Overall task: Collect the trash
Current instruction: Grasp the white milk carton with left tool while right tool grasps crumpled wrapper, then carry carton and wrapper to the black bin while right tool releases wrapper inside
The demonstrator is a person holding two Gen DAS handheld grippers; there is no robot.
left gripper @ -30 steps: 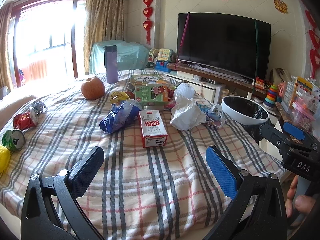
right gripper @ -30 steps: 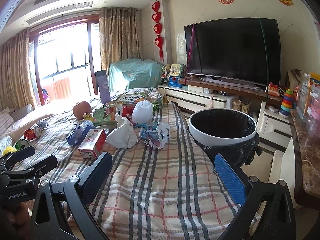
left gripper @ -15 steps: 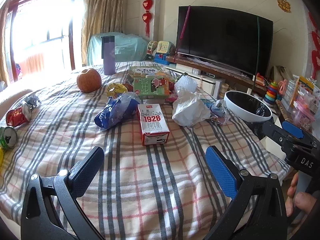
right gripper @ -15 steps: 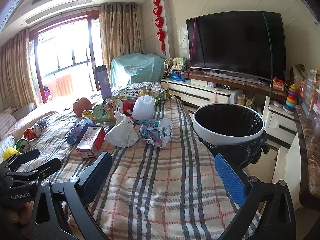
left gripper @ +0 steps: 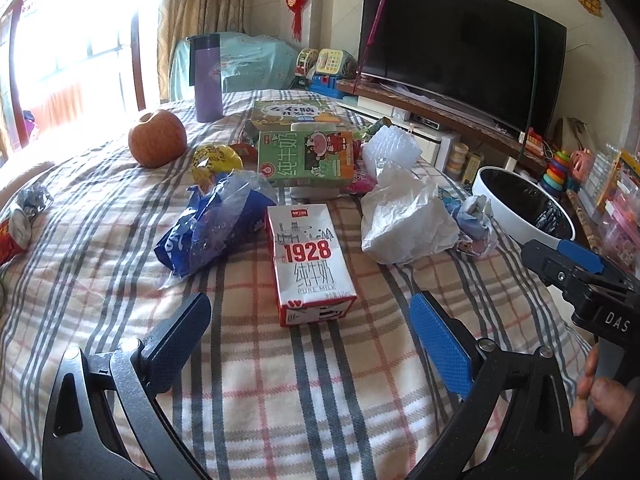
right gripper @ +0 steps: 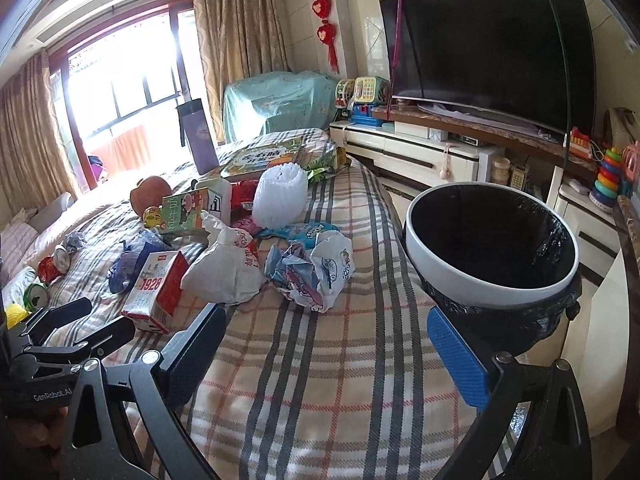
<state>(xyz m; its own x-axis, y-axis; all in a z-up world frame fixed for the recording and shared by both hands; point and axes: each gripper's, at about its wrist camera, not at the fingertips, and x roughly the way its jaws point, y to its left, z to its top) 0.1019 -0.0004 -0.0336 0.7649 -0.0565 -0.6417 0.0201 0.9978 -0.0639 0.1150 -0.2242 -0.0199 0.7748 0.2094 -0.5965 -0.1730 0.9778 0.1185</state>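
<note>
A white and red "1928" milk carton (left gripper: 310,256) lies on the checked blanket (left gripper: 320,400), just ahead of my left gripper (left gripper: 310,306), which is open and empty. Beside the carton lie a blue plastic bag (left gripper: 212,228) and a white paper bag (left gripper: 404,216). A crumpled printed wrapper (right gripper: 316,268) sits close in front of my right gripper (right gripper: 326,314). Its jaws are wide and closing, with nothing between them. The white-rimmed bin (right gripper: 492,292) with a black liner stands off the blanket's right edge.
Further back are a green milk box (left gripper: 306,154), a white foam net (right gripper: 280,194), an apple (left gripper: 157,139) and a purple bottle (left gripper: 208,78). Crushed cans (right gripper: 52,266) lie at far left. A TV cabinet (right gripper: 420,152) and toys line the right wall.
Both grippers have moved forward over the blanket and tipped downward. The carton, bags and wrapper now appear larger and nearer. Nothing on the blanket has shifted.
</note>
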